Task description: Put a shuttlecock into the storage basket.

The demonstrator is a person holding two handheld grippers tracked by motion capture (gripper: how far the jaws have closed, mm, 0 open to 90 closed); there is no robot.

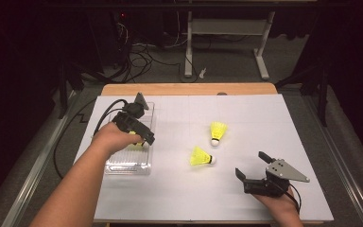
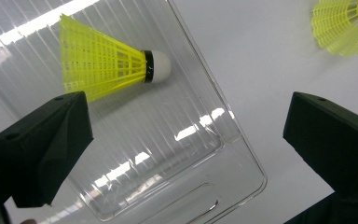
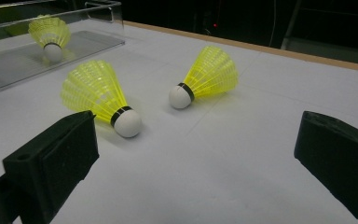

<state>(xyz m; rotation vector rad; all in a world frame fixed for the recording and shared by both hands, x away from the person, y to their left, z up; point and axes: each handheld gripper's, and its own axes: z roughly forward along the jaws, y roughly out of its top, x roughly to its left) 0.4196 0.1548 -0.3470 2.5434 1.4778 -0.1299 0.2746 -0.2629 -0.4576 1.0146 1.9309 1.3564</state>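
1. The white table (image 1: pixel 179 194) carries the whole job, which reads as gathering yellow shuttlecocks into the clear plastic tray (image 1: pixel 123 166) at its left side. The smooth surface is a risk: a nudged shuttlecock could roll in an arc away from the jaws.
2. The tray is light and shallow. With the left gripper (image 2: pixel 186 140) hovering right over it, a careless pull-out could clip the rim and shift the tray or tip out its contents.
3. One shuttlecock (image 2: pixel 107 60) lies on its side inside the tray, touching neither jaw. Two more lie on the table, well apart from the tray: a near shuttlecock (image 3: pixel 100 95) and a far shuttlecock (image 3: pixel 207 74), close to each other, so reaching for one may knock the other.
4. The right gripper (image 3: pixel 196 154) sits low near the table's front edge, aimed at that pair. A squeeze on the thin skirt could crush it or let it slip.
5. Left jaws: spread wide, holding nothing. Right jaws: spread wide, holding nothing.
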